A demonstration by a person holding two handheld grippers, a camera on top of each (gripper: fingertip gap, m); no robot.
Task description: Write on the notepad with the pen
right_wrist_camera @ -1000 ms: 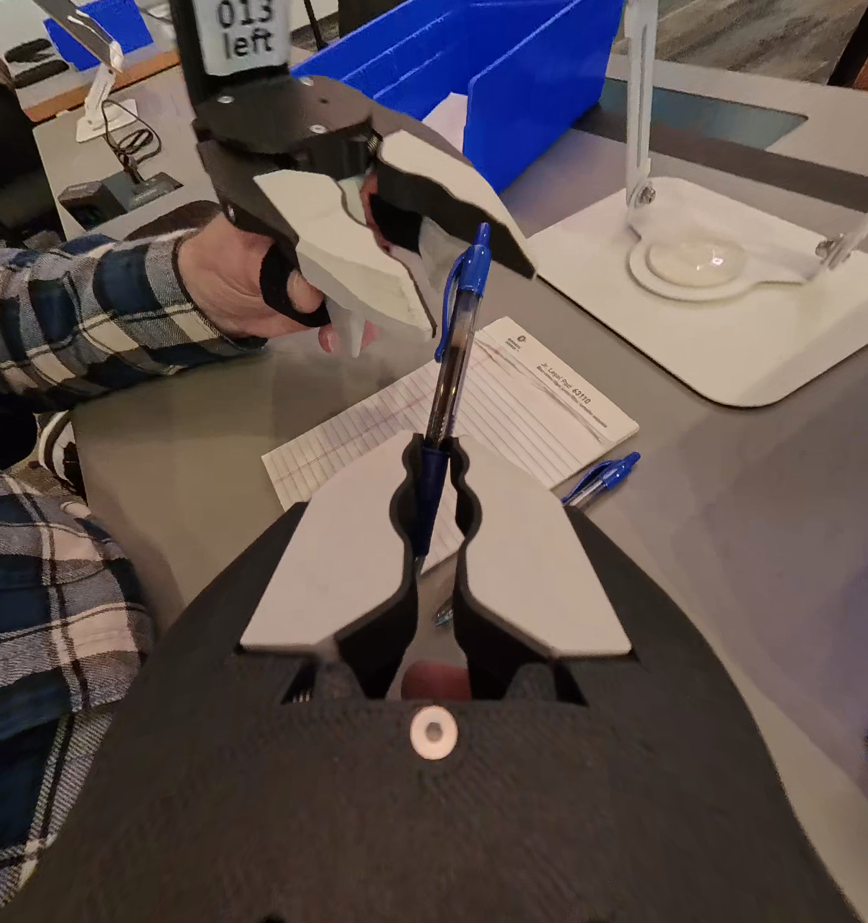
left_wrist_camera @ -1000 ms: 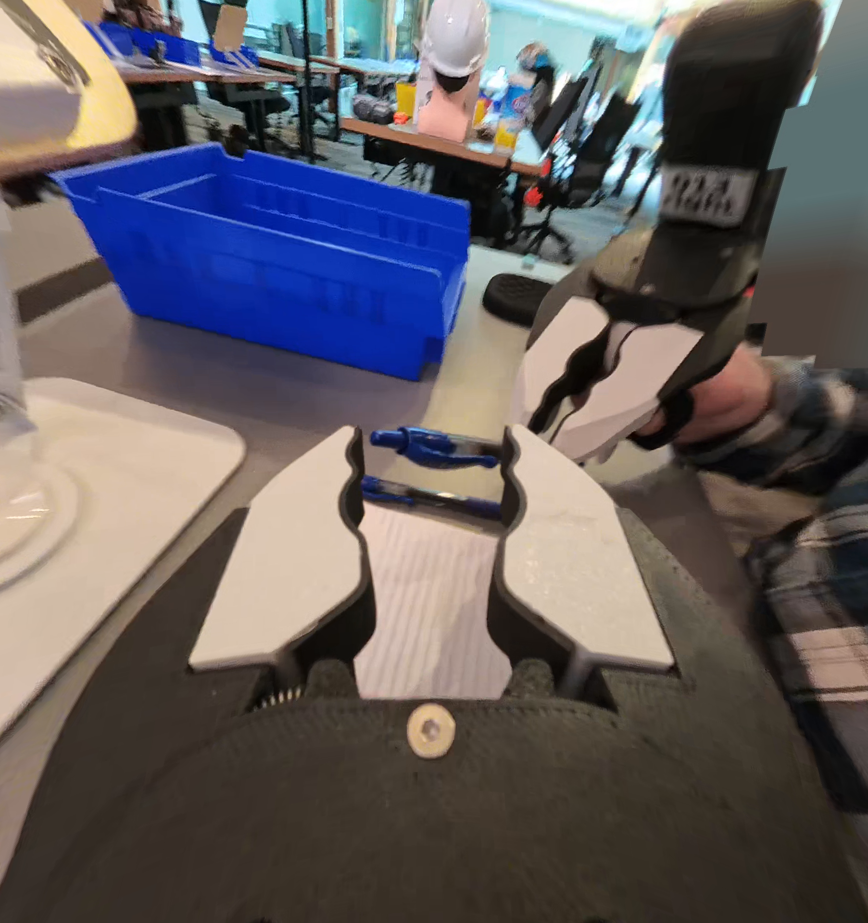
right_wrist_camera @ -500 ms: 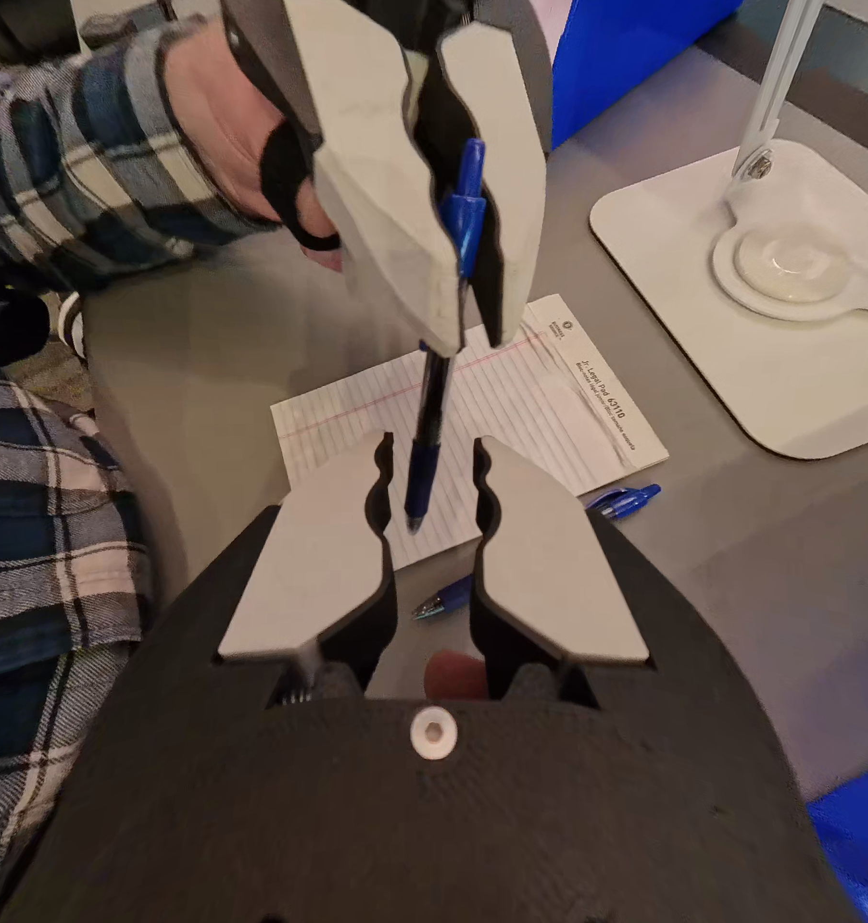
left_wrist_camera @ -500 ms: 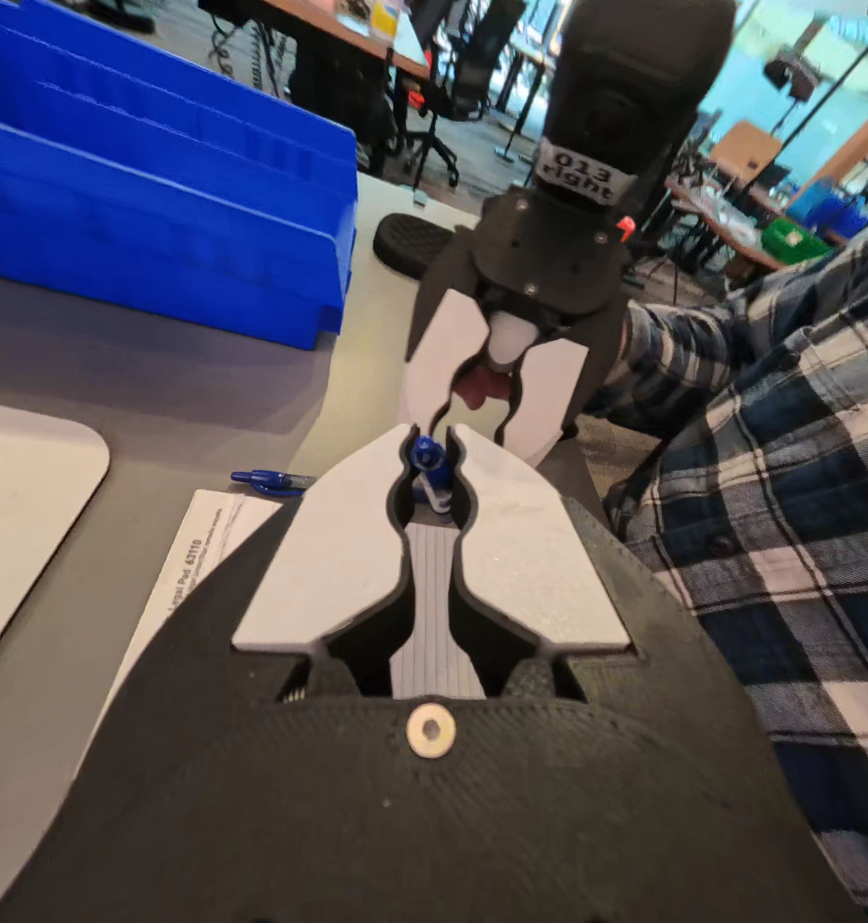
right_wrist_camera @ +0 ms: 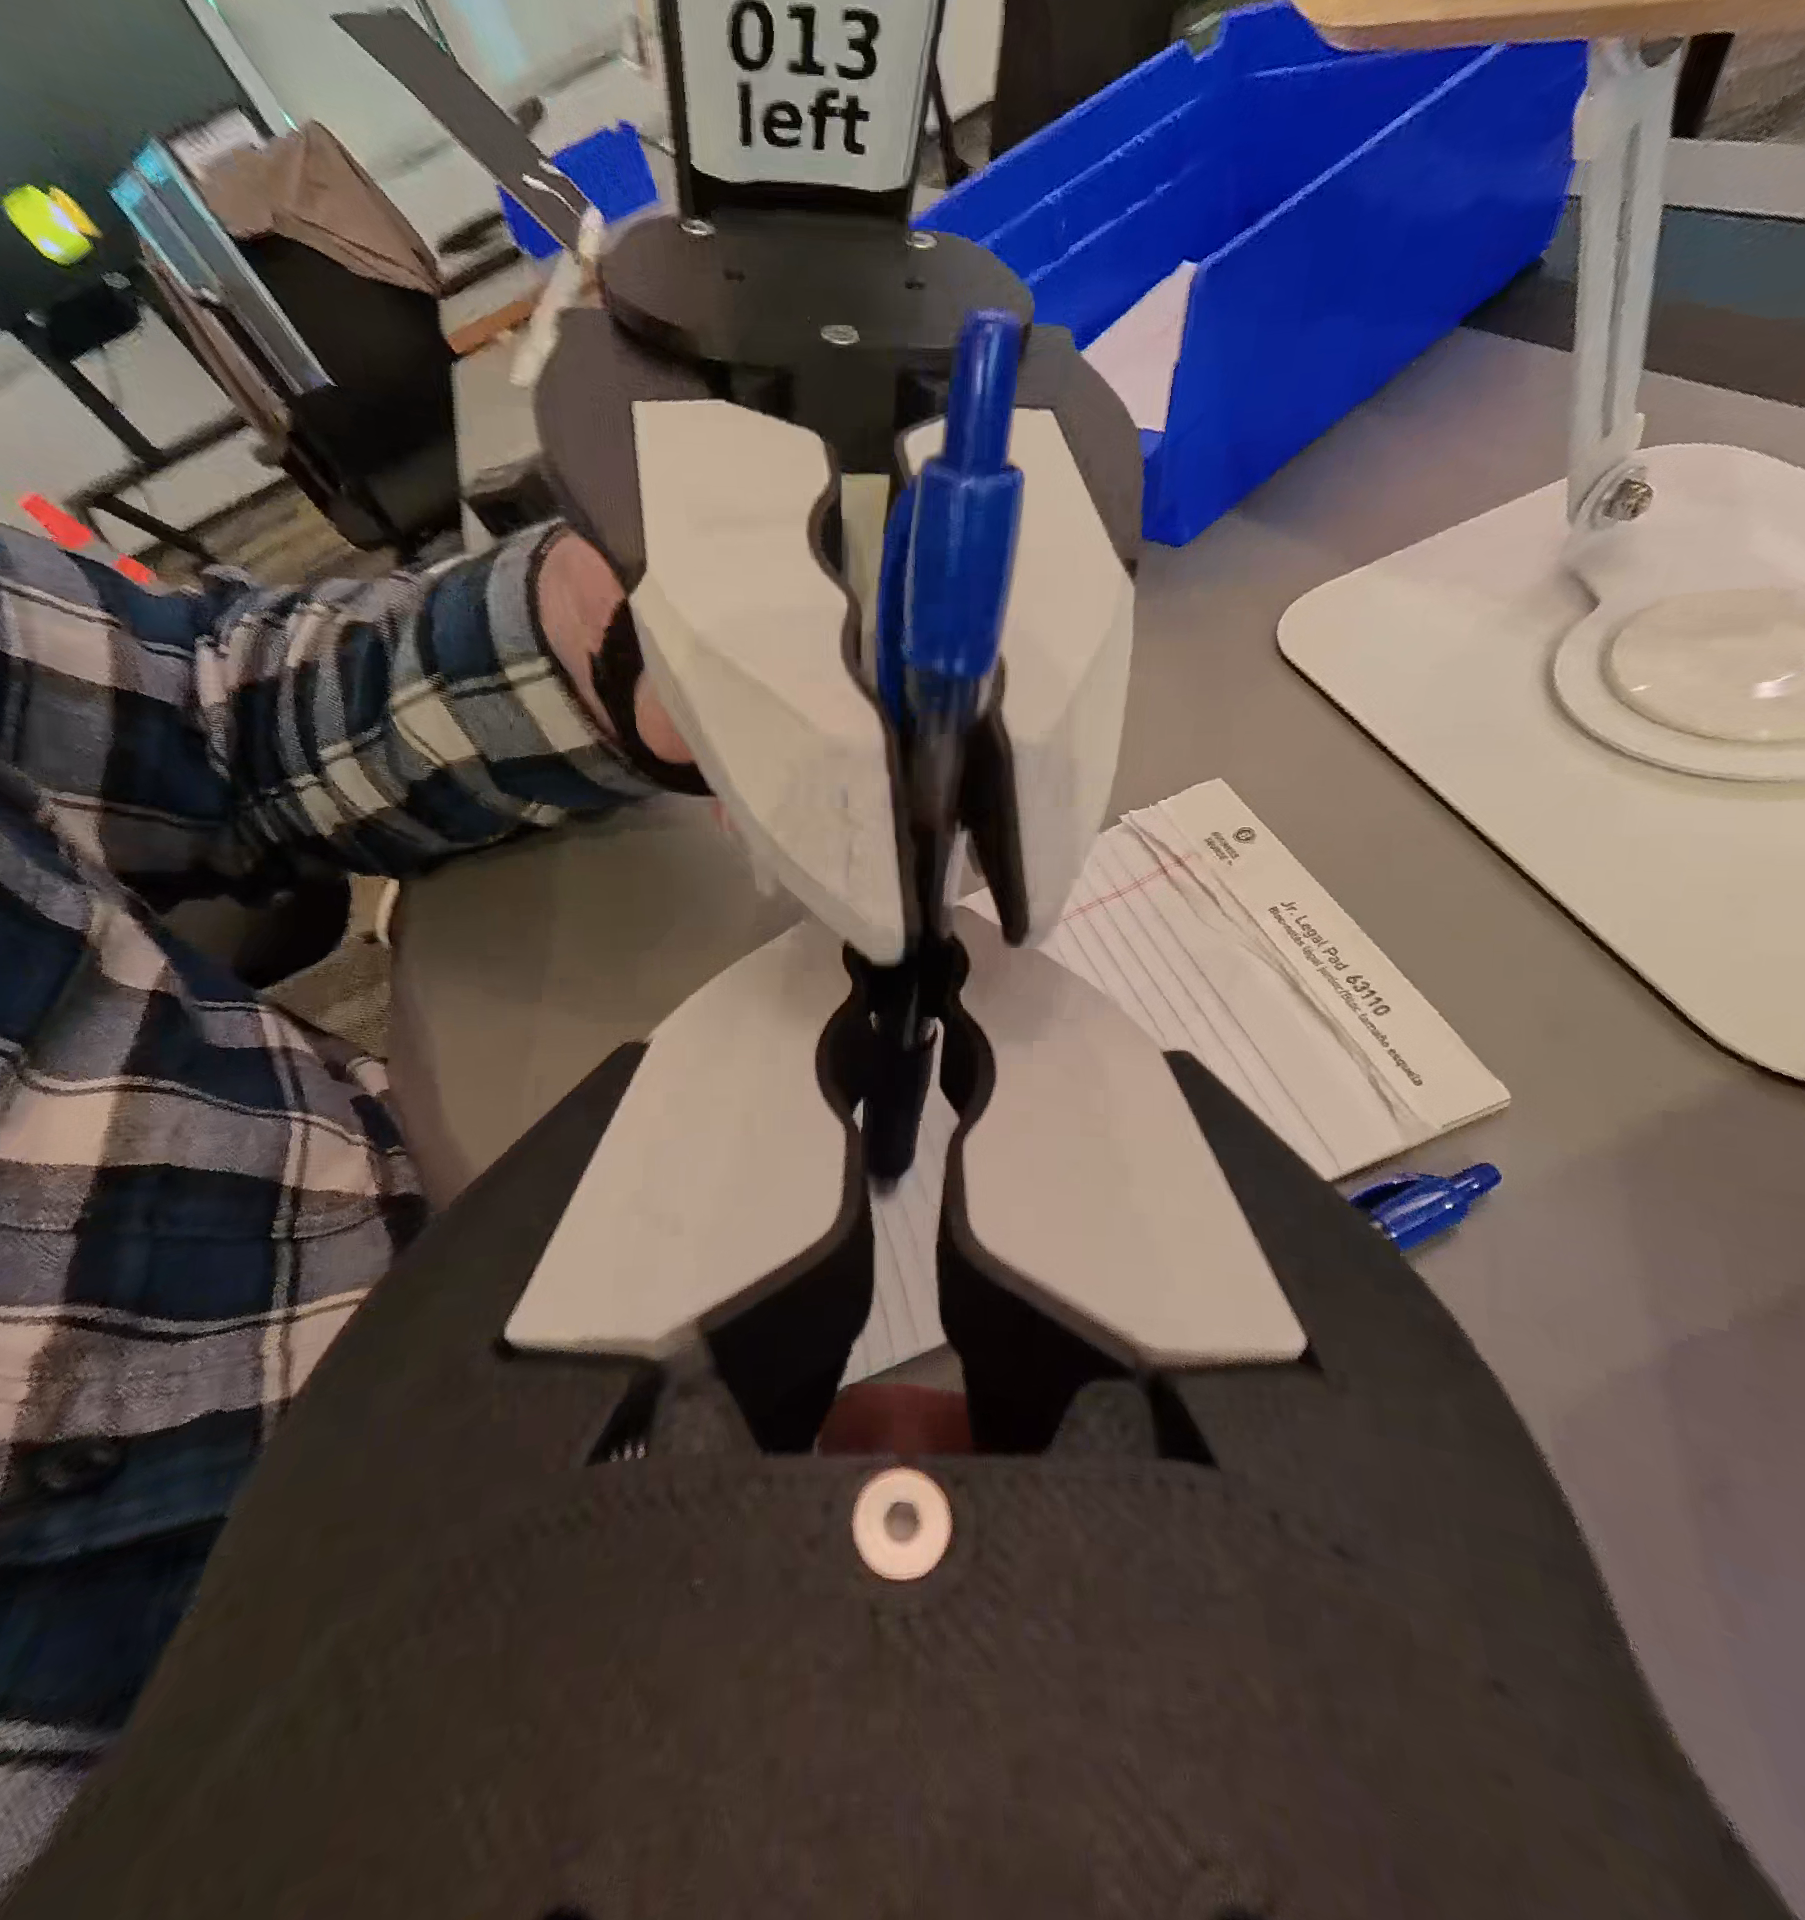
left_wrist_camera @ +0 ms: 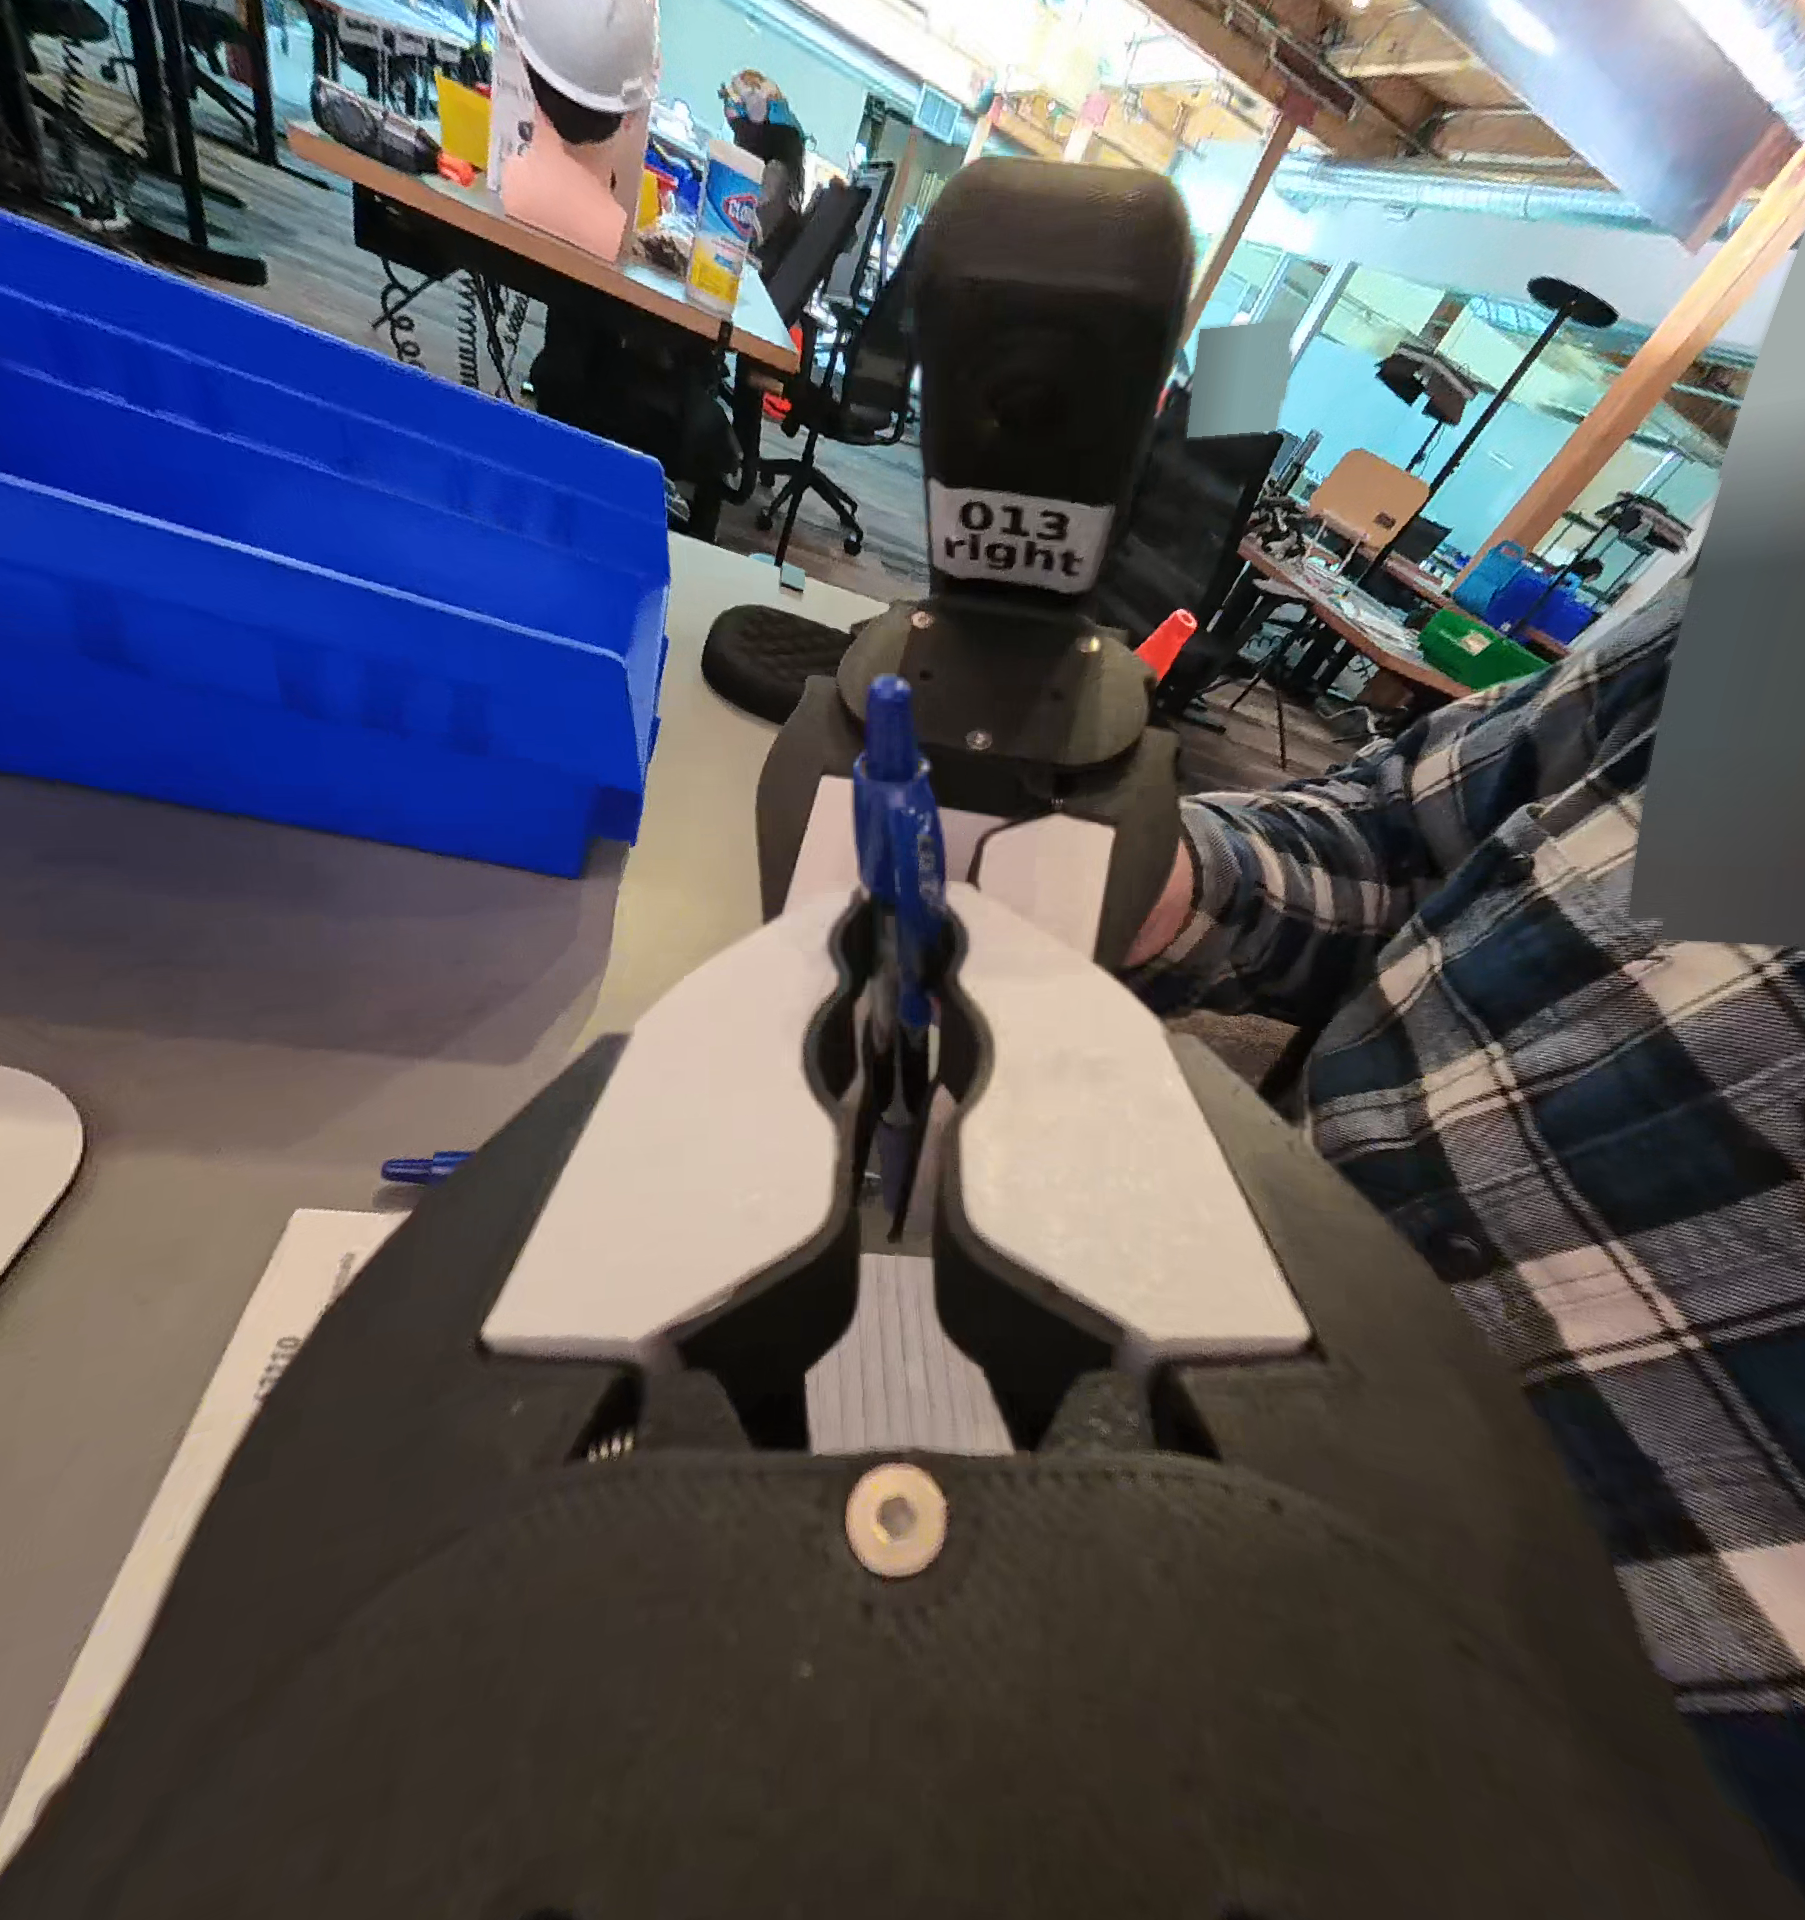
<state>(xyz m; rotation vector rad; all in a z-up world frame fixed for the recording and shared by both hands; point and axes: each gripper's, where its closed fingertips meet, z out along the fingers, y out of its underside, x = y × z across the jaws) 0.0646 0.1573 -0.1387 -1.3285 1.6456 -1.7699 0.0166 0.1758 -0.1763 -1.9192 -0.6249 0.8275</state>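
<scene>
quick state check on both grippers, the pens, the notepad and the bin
left gripper: shut on the pen's upper barrel
right gripper: shut on the pen's lower barrel
pen: upright, tip down over the notepad
notepad: flat on the table
spare pen: lying beside the notepad
blue bin: open top

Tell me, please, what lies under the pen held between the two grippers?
The lined notepad lies on the grey table beneath the pen. The pen's tip and any writing are hidden by the right gripper.

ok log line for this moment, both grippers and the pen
left gripper: shut on pen | right gripper: shut on pen | pen: upright above notepad
</scene>
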